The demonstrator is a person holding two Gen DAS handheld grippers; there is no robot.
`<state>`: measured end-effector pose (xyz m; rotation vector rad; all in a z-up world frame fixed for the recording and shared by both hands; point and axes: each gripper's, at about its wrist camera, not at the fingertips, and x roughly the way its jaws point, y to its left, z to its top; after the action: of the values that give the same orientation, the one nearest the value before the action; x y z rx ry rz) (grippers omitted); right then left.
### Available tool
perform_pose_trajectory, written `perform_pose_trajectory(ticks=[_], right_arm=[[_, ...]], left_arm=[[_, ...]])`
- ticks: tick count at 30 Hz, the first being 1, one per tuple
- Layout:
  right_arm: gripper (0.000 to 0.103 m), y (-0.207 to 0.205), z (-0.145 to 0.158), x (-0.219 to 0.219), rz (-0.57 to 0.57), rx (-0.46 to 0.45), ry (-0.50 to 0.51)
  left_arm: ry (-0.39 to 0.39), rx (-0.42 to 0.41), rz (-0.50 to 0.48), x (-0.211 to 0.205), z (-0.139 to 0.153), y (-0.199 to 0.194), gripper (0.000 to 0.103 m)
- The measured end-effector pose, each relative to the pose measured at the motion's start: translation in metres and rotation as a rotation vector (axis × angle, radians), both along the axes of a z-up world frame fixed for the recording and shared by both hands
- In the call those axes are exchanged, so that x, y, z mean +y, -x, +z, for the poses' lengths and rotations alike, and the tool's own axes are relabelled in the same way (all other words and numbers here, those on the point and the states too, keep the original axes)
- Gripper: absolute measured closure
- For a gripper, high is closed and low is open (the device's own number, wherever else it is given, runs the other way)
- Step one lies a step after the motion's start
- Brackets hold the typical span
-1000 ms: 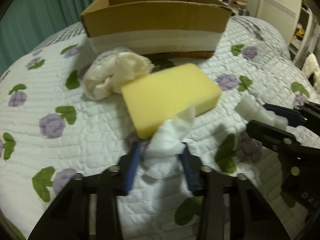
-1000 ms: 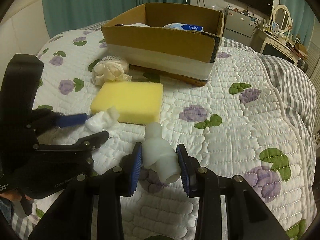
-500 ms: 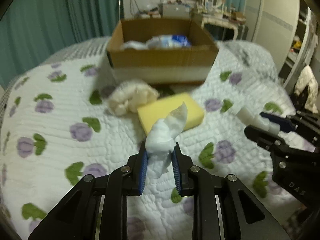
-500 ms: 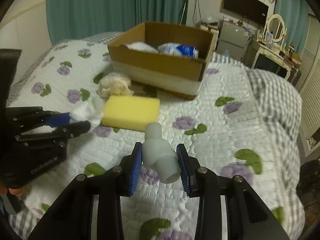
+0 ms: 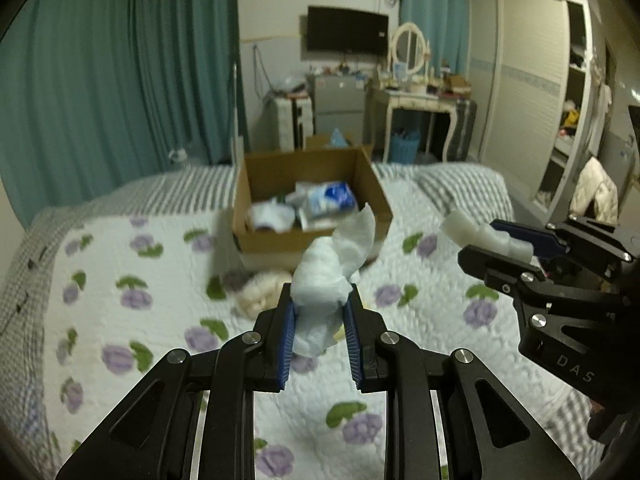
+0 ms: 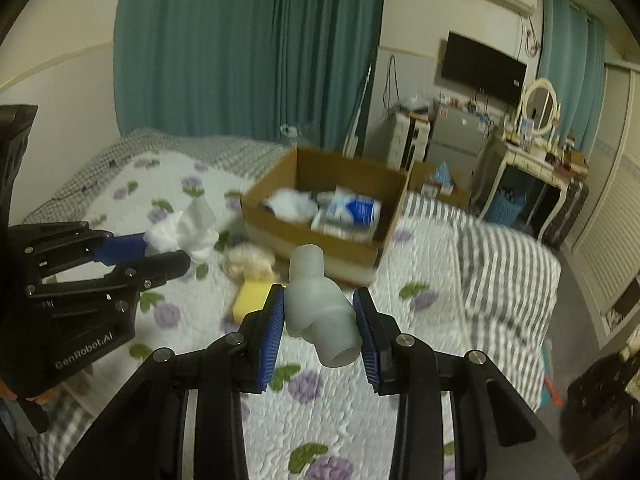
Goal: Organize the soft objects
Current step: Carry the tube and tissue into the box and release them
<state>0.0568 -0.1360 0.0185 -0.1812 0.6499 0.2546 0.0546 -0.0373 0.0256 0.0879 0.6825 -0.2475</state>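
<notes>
**2 grippers carry soft items above the quilted bed, bound for the box**

The left gripper (image 5: 319,312) is closed on a crumpled white tissue (image 5: 328,276); the right gripper (image 6: 320,314) pinches a translucent rubbery tube fitting (image 6: 318,312). The cardboard box (image 6: 320,200) sits ahead, a yellow sponge (image 6: 250,298) and cream cloth wad (image 6: 248,262) lying near it. The tissue's loose flap could slip free; the slick fitting might squirt sideways if squeezed unevenly.

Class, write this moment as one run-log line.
left gripper: shut on tissue | right gripper: shut on white tube | both above bed | box: ahead, open
</notes>
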Motion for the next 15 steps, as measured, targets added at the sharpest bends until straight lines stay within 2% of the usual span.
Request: perform_pose_trajectory(ticks=[8, 15], right_arm=[[0.069, -0.042, 0.048, 0.000, 0.028, -0.081, -0.021], [0.069, -0.108, 0.065, -0.001, 0.020, -0.117, -0.025]], left_arm=[[0.006, -0.054, 0.010, 0.003, 0.029, -0.045, 0.081], [0.001, -0.095, 0.018, -0.001, 0.039, -0.114, 0.081]])
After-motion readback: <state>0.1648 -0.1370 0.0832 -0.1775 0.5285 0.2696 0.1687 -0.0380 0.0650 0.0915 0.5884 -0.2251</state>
